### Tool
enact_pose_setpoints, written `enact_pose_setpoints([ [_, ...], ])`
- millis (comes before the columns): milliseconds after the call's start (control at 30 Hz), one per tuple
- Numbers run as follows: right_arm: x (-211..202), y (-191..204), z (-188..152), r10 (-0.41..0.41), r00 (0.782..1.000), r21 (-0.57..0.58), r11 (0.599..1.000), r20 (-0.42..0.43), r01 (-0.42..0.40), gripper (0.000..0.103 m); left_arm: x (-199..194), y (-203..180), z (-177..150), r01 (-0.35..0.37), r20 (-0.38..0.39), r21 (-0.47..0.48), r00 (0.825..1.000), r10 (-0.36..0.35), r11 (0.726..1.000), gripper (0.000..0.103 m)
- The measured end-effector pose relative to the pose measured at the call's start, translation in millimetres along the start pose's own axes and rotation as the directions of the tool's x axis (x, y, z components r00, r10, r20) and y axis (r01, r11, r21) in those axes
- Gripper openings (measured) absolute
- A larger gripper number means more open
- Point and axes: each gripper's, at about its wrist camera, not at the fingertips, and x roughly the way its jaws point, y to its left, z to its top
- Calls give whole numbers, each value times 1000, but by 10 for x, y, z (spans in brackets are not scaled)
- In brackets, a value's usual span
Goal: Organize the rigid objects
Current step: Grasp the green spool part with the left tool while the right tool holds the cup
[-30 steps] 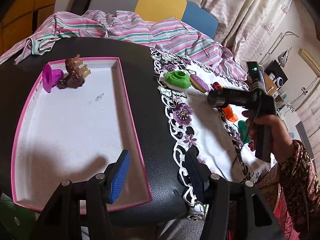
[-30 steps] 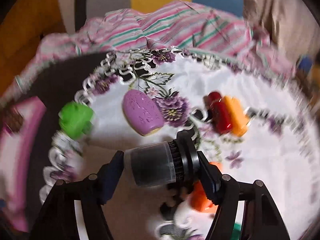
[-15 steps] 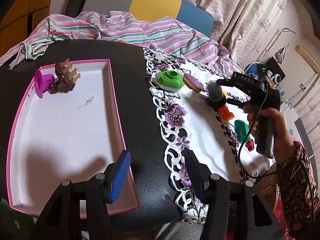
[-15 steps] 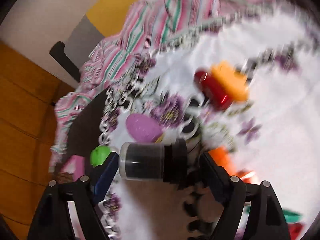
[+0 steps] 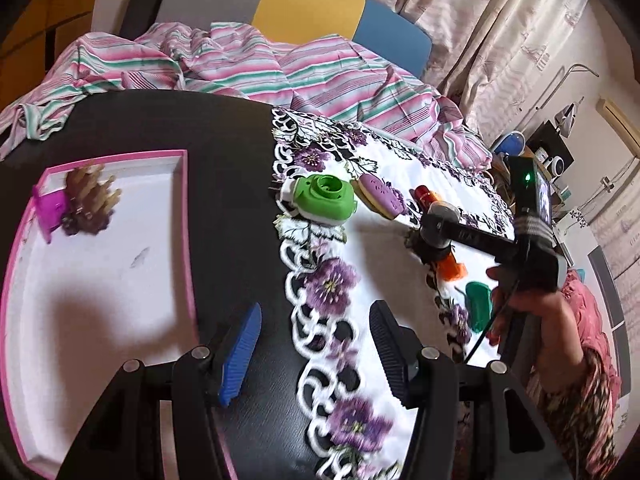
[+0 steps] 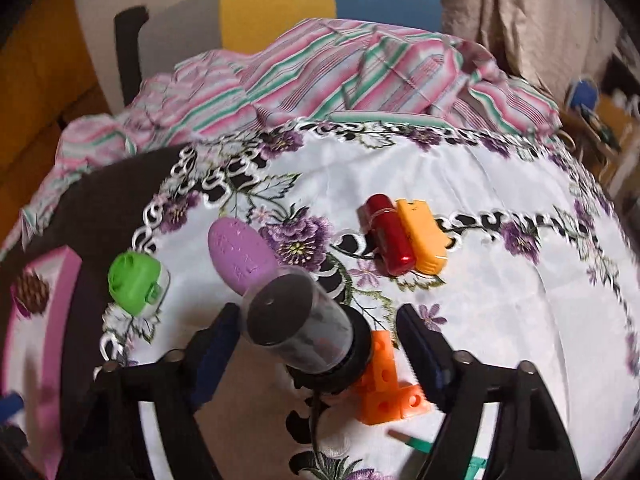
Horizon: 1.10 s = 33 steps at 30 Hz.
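Observation:
A pink-rimmed white tray point(image 5: 180, 216) lies on the dark table at the left, holding a magenta piece point(image 5: 50, 208) and a brown claw clip point(image 5: 90, 200). My left gripper point(image 5: 314, 344) is open and empty above the tray's right rim and the lace cloth. In the right wrist view a dark cylinder with a black cap point(image 6: 300, 328) stands upright between the spread fingers of my right gripper point(image 6: 320, 340), untouched. Around it lie a green round piece point(image 6: 136, 282), a purple oval point(image 6: 242, 252), a red tube point(image 6: 386, 238), a yellow-orange block point(image 6: 422, 236) and an orange perforated block point(image 6: 384, 388).
A white embroidered cloth point(image 5: 380, 248) covers the right of the table. A striped pink garment point(image 5: 280, 68) is heaped behind it, against a chair back. A green piece point(image 5: 478, 304) lies near the hand holding the right gripper point(image 5: 436, 232).
The right gripper has set the dark cylinder upright on the cloth and opened its fingers. The left gripper has shifted right, from over the tray toward the cloth.

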Motion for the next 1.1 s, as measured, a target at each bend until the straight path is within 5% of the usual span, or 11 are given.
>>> enact_pose_setpoints([
  [100,65,83,-7,-22,999,-46,999,-26,21,50,148,-76,124,-10,-15,14,1000,10,1000,57],
  [333,9,46,10,15,1000,-9,1000,-14,-15,48,586,-230,382,-59,-55,31,997,61,998,59],
  [467,-60,-58,51,39,999,57,998,15,-40,48,780,-312,532,-67,-51,40,996,69,997,74],
  [600,-77,-116,77,63,998,99,993,25,-65,48,1003,-241,706,-21,-90,-88,996,13,996,75],
  [733,-104,-142,85,76,996,121,989,39,-80,48,1184,-100,853,-3,-113,-254,993,-26,967,81],
  [1000,-108,-159,99,95,994,144,984,47,-101,48,1486,99,1058,-53,-180,-388,984,-19,920,83],
  [1100,-107,-158,100,98,994,149,983,48,-104,48,1579,84,1102,-70,-199,-374,980,-6,925,83],
])
